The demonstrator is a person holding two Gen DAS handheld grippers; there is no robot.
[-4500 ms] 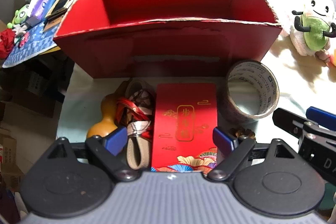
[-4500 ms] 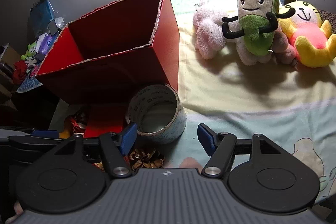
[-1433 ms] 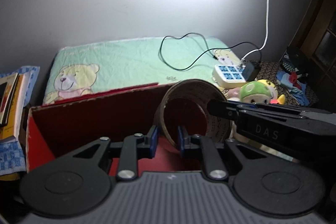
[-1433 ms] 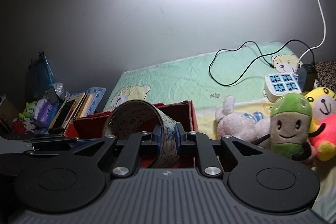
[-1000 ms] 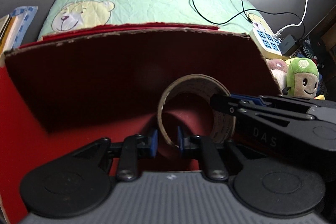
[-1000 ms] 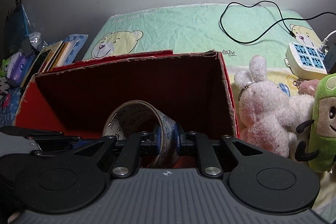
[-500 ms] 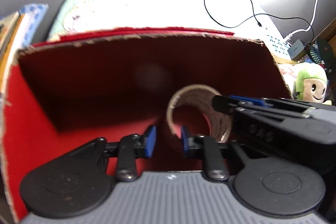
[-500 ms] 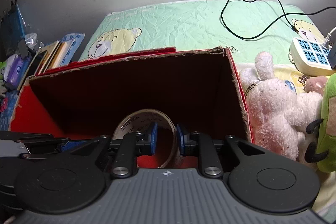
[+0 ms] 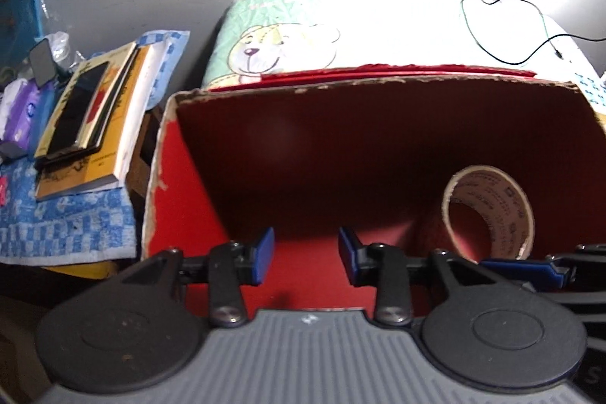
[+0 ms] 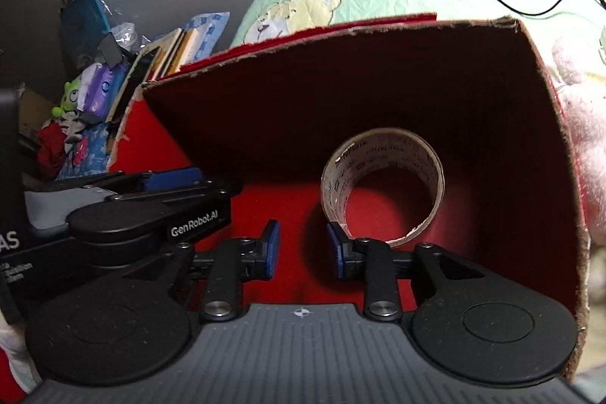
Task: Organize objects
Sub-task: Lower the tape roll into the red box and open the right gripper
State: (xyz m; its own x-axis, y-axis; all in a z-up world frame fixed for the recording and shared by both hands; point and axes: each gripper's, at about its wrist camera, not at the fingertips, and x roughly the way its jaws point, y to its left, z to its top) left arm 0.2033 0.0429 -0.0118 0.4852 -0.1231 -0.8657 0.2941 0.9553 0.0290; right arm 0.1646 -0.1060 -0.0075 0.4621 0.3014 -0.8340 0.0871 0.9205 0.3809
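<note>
Red box [image 10: 538, 139], tape roll [image 10: 382, 184] inside

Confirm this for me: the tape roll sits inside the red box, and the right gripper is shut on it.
Not quite. The tape roll does sit inside the red box, but the right gripper is open, its fingers apart and off the roll, as the right wrist view shows.

Inside the red box [image 9: 181, 177] my left gripper [image 9: 305, 252] has bare red floor ahead, jaws apart, nothing between them. The tape roll [image 10: 382, 184] lies on its side toward the box's right wall, just ahead of my right gripper [image 10: 303, 247], narrowing that side. The left half of the box floor is free. Tall walls hem me in; books [image 9: 91, 124] crowd the outside left.
</note>
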